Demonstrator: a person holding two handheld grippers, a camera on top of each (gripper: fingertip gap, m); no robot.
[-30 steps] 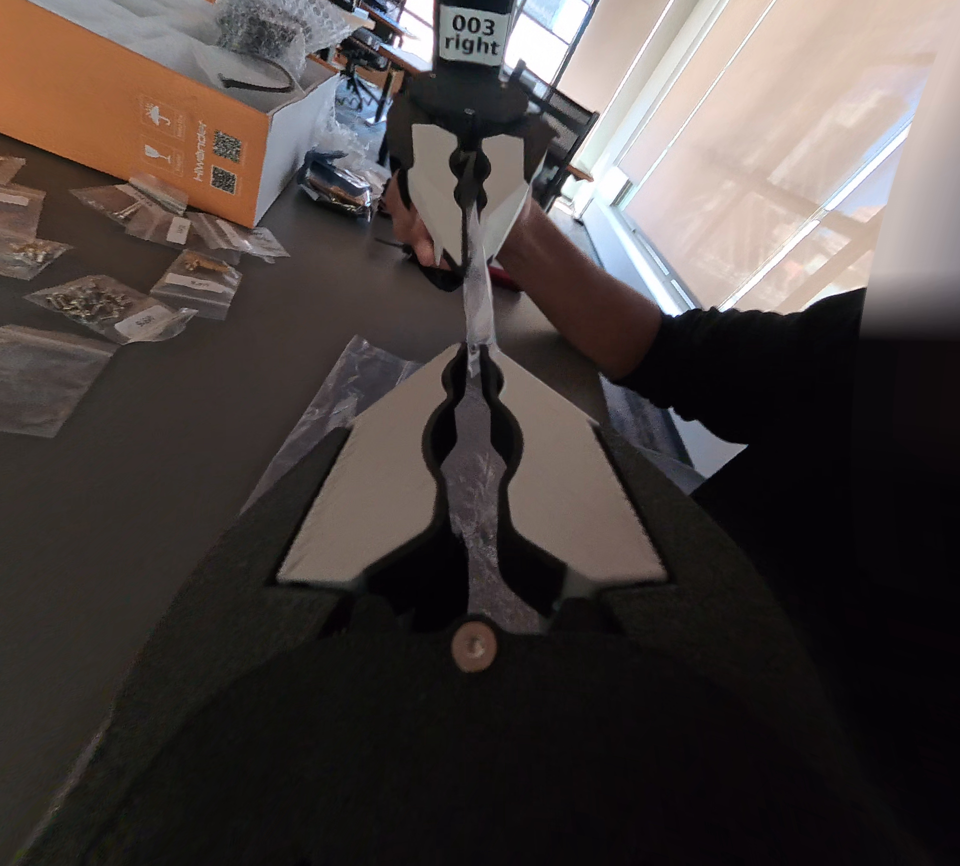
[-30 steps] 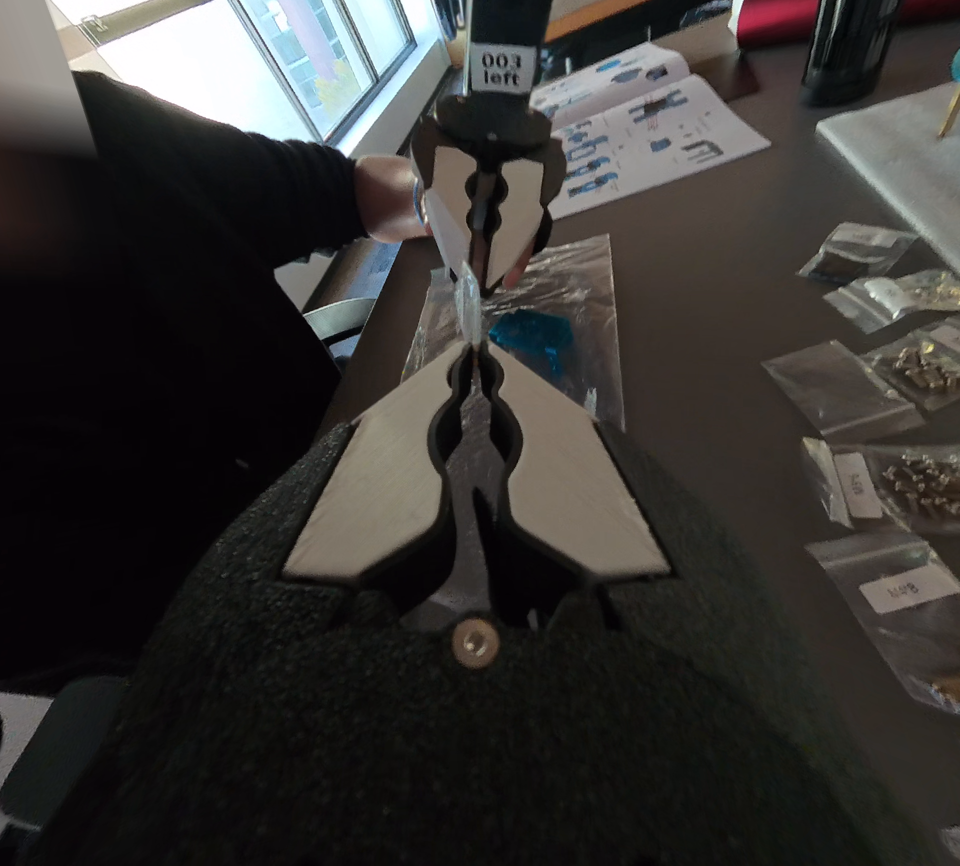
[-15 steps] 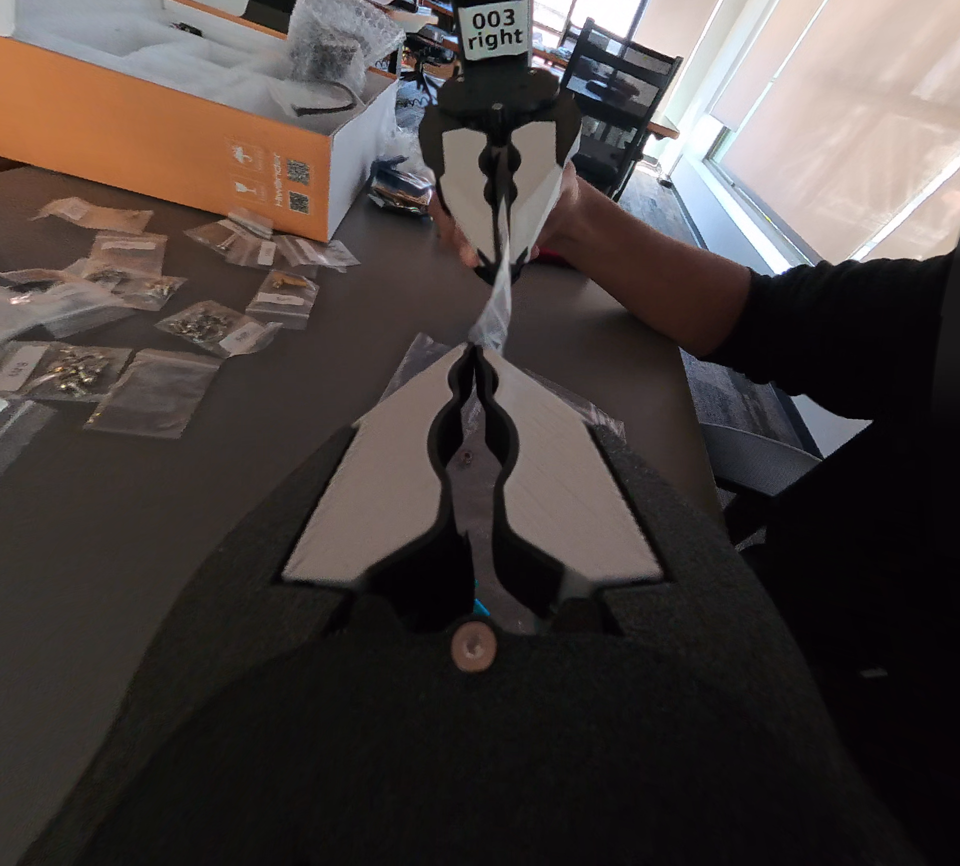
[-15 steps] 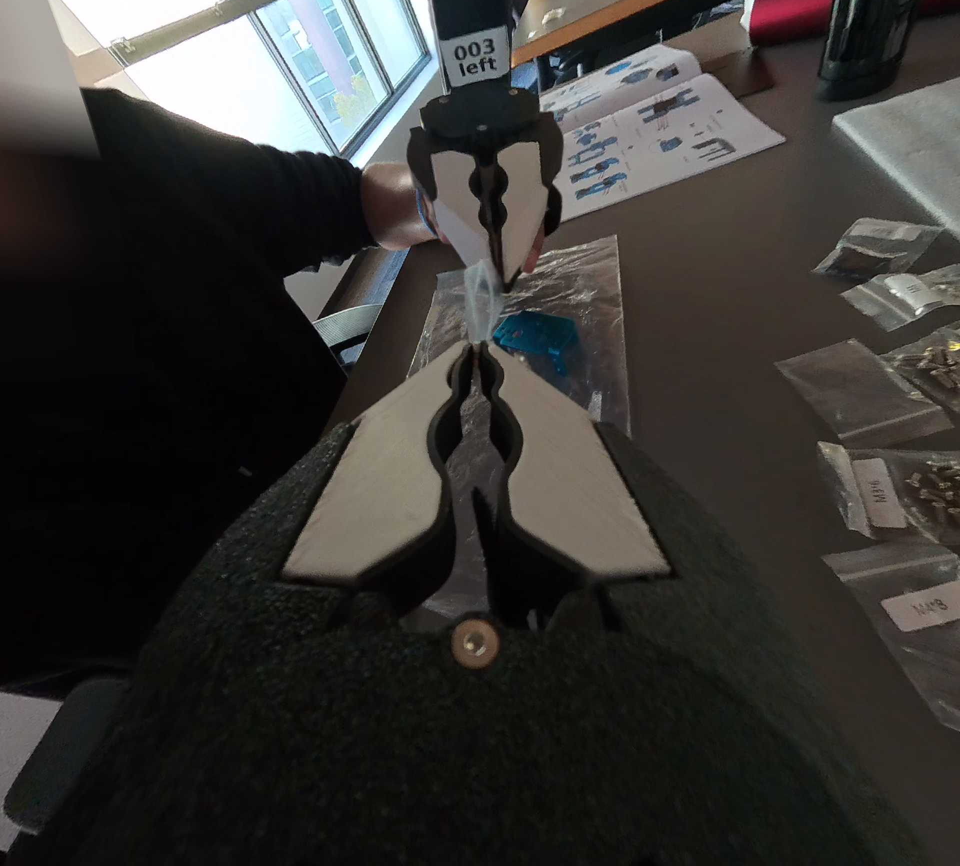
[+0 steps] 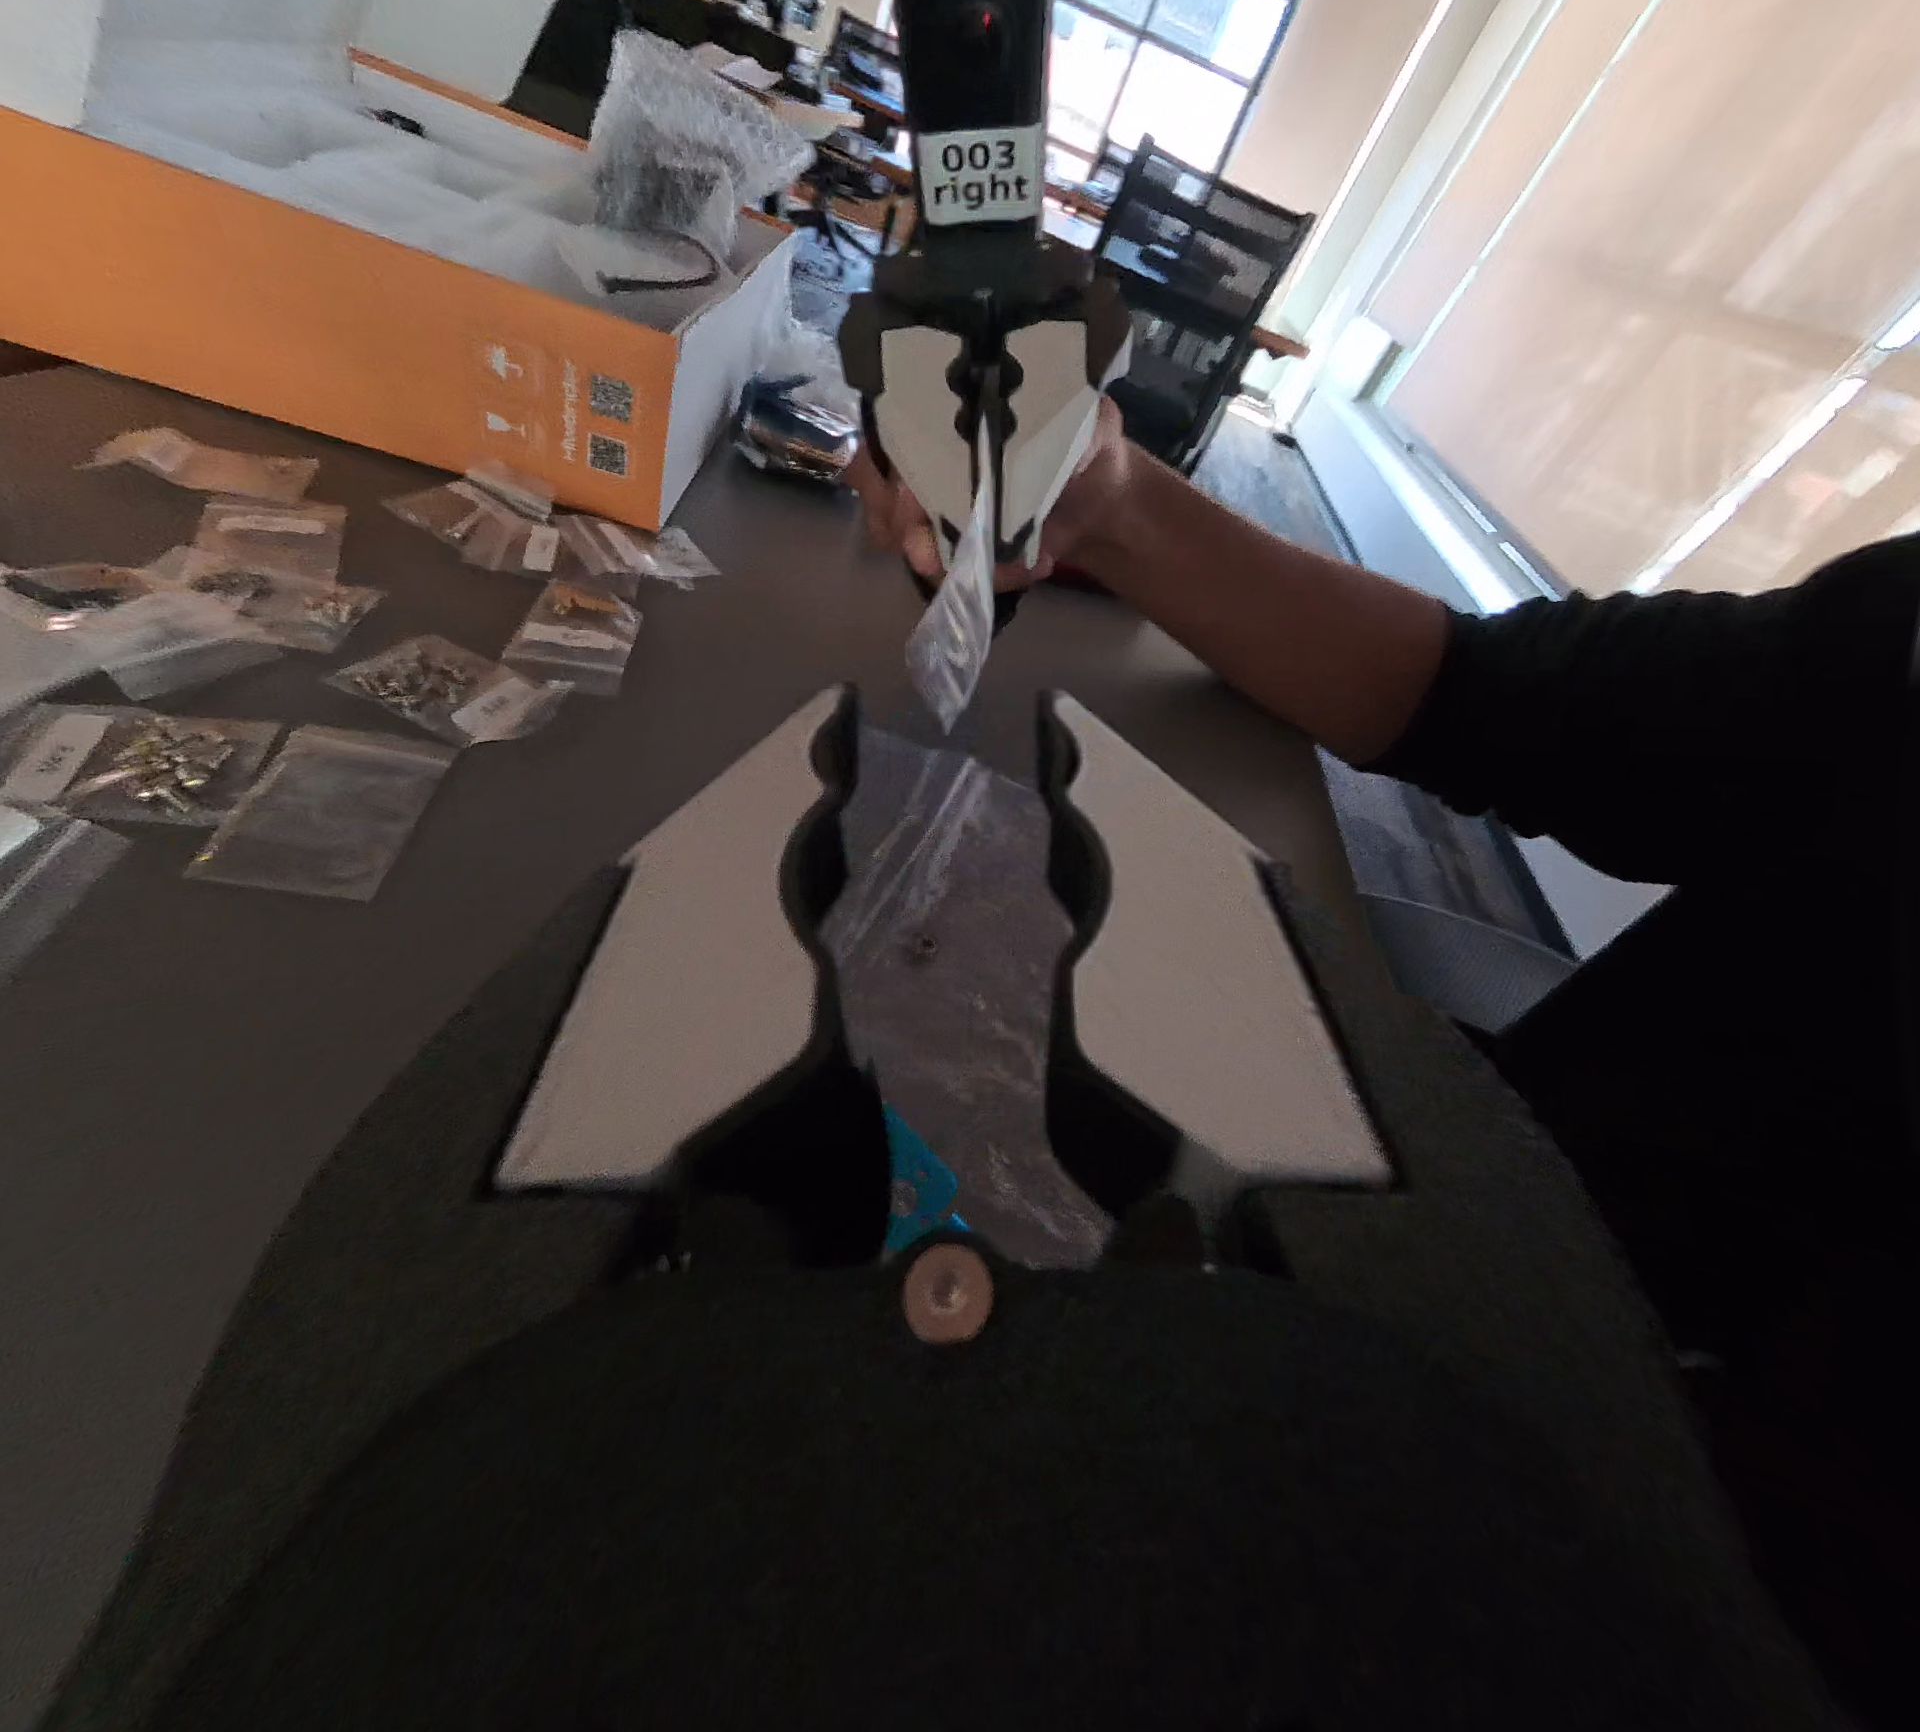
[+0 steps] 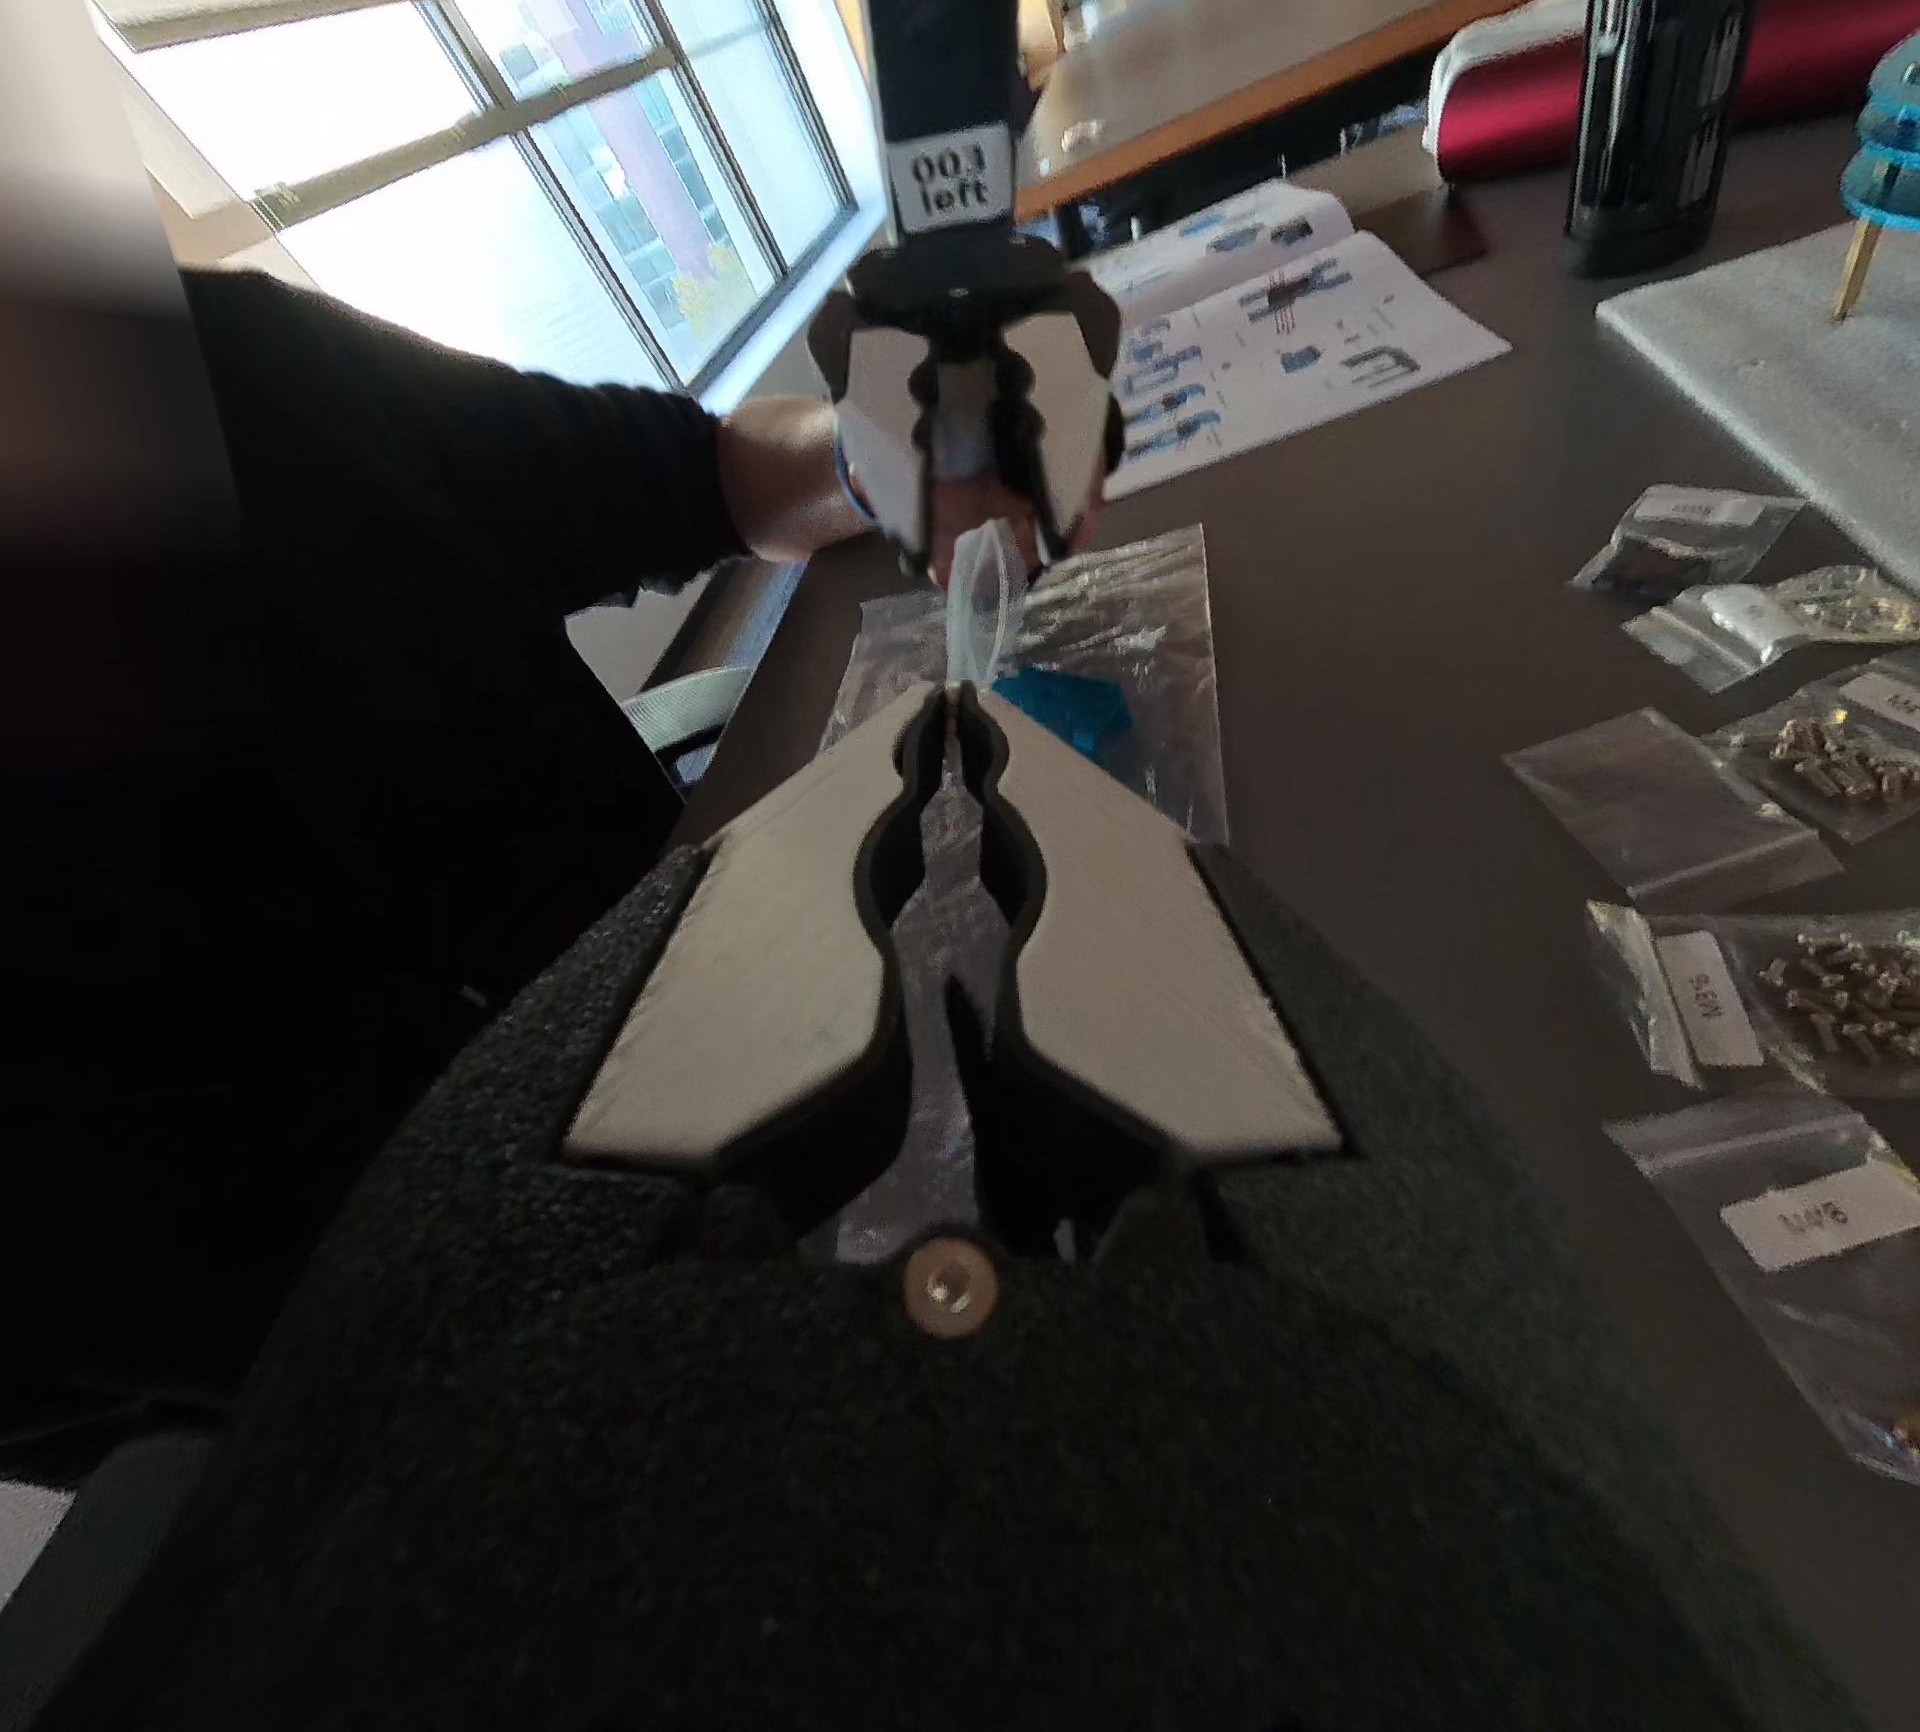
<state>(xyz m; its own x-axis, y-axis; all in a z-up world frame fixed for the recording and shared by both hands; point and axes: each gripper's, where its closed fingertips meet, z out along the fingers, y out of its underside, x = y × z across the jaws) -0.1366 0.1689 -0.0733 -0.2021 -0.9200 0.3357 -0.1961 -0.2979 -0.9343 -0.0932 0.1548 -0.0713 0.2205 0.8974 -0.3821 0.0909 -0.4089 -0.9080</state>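
Right gripper pinches a small clear plastic bag above the dark table's near edge; left gripper gapes empty. Keep the pinch firm near the bag's rim.

Daylight floods in through the blinds at the right of the left wrist view and through the window at the upper left of the right wrist view, both nearly blown out. The dark table carries a dull sheen toward its far edge. The sleeve and the lower foreground sink into black. The right wrist view is smeared with motion blur; straight lines bow toward the frame edges.
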